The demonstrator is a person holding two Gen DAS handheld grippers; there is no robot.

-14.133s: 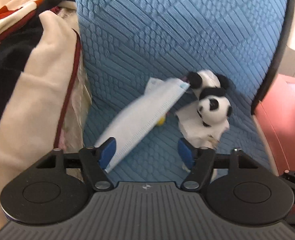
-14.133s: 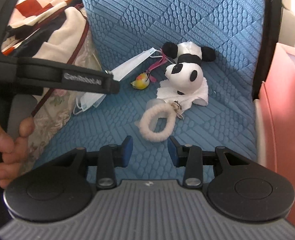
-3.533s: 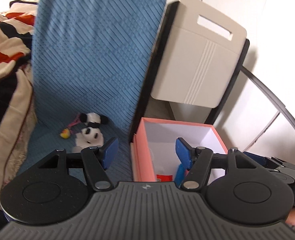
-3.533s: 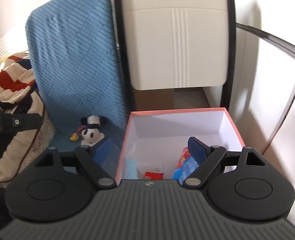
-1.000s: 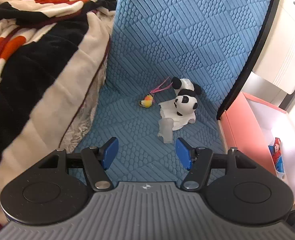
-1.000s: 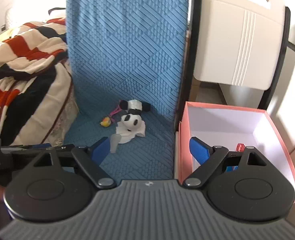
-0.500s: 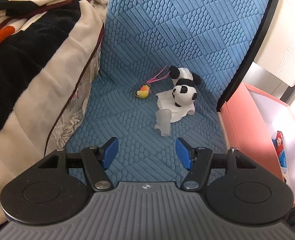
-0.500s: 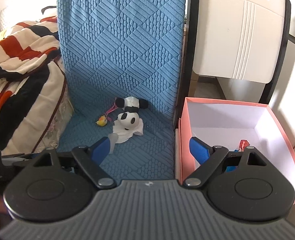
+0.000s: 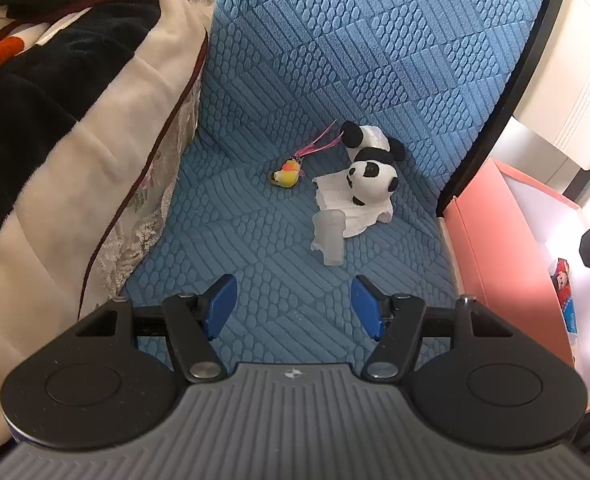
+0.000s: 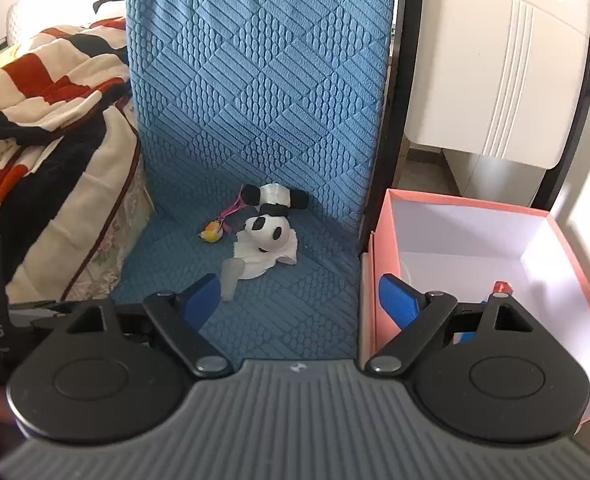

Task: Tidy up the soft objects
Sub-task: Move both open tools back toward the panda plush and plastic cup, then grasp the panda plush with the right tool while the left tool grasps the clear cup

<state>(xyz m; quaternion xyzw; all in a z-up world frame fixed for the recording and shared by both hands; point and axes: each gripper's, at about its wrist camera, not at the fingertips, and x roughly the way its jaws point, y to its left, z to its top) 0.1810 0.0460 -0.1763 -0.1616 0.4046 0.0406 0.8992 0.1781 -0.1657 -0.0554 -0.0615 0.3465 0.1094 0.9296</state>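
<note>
Both tongs, left (image 9: pixel 293 306) and right (image 10: pixel 301 300), hang parted wide and empty. Since the face mask and fluffy ring left the blue cushion (image 9: pixel 255 248) for the pink box (image 10: pixel 475 208), only the panda plush (image 9: pixel 369 178), its tissue, a small clear cup (image 9: pixel 329 236) and a yellow charm (image 9: pixel 286 174) remain; the left tongs have drawn nearer them over the last second.

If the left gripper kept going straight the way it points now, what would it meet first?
Most likely the bare blue seat cover: the left gripper, open and empty, points down at it. The translucent cup by the panda plush lies just beyond, slightly right; depth is uncertain.
</note>
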